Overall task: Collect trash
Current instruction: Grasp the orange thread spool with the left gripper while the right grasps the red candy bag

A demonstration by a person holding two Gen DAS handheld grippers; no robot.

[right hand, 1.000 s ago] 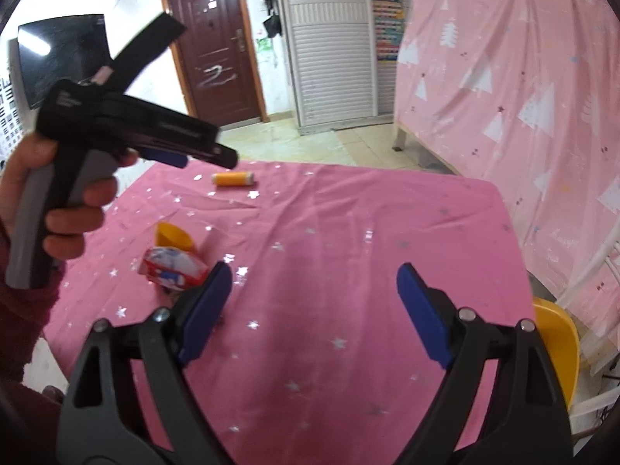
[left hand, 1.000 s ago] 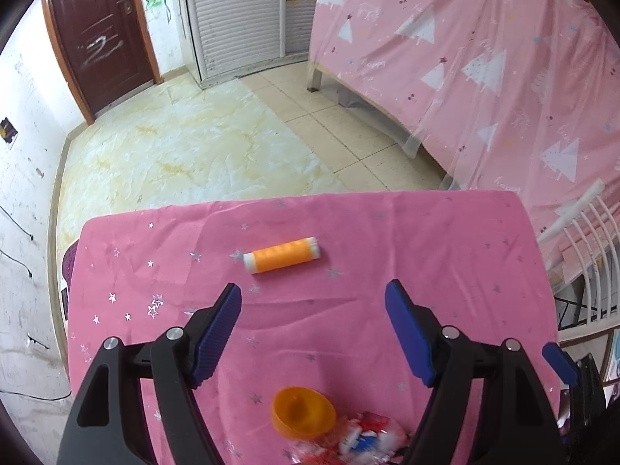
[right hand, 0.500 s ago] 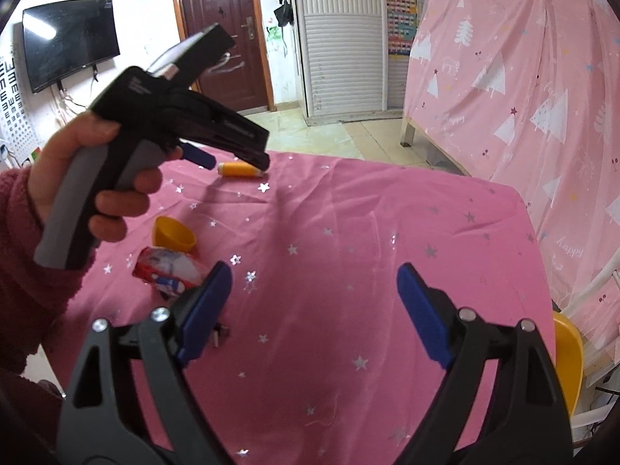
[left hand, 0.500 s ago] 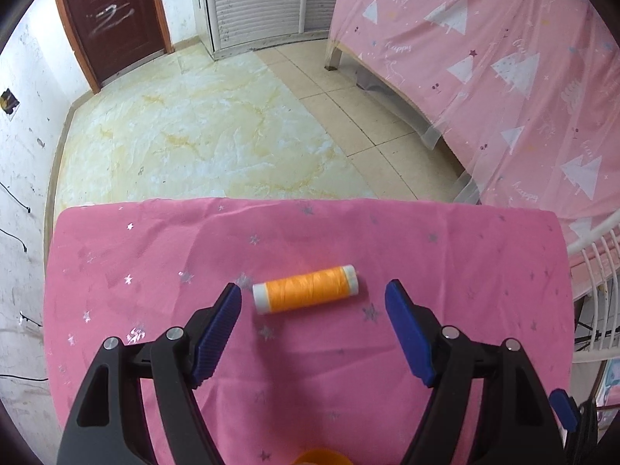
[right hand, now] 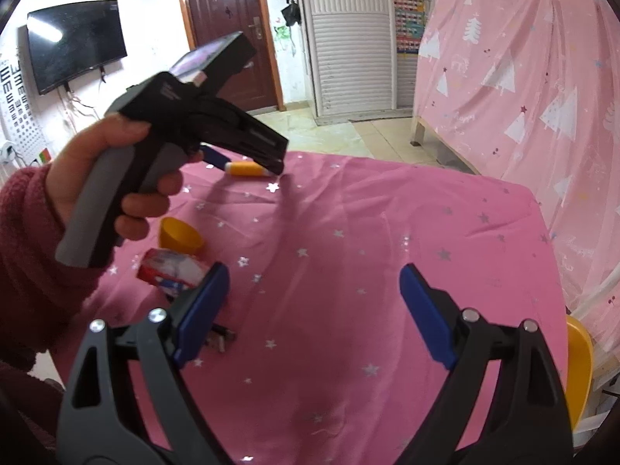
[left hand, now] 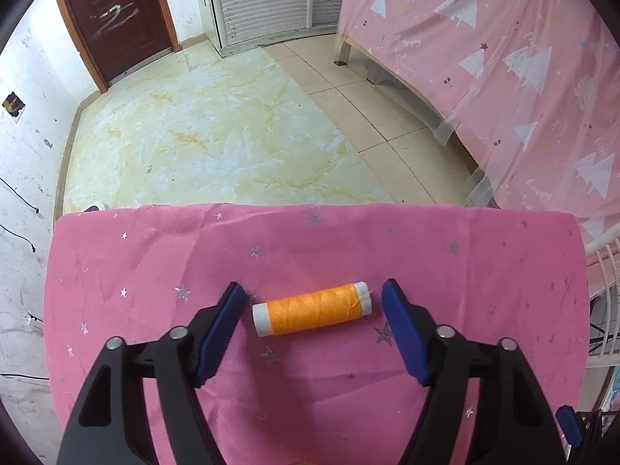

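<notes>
An orange thread spool [left hand: 312, 309] with white ends lies on the pink starred tablecloth [left hand: 155, 271] near the table's far edge. My left gripper [left hand: 314, 298] straddles it lengthwise, its jaws closing, with small gaps between the blue pads and the spool's ends. From the right wrist view the spool [right hand: 248, 168] shows under the left gripper [right hand: 248, 164], held by a hand in a red sleeve. My right gripper [right hand: 314, 283] hangs open over bare cloth. An orange cup [right hand: 180, 234] and a red-white wrapper [right hand: 172, 269] lie left of it.
A small dark object [right hand: 219, 337] lies by the right gripper's left finger. Beyond the table's far edge is marble floor [left hand: 217, 135]. A pink tree-print curtain [left hand: 503, 58] hangs at right. A yellow chair [right hand: 579, 360] stands at the table's right side.
My left gripper moved forward and down until the spool lay between its fingers, and its jaws narrowed. The orange cup and wrapper left its view. The right gripper stayed about where it was.
</notes>
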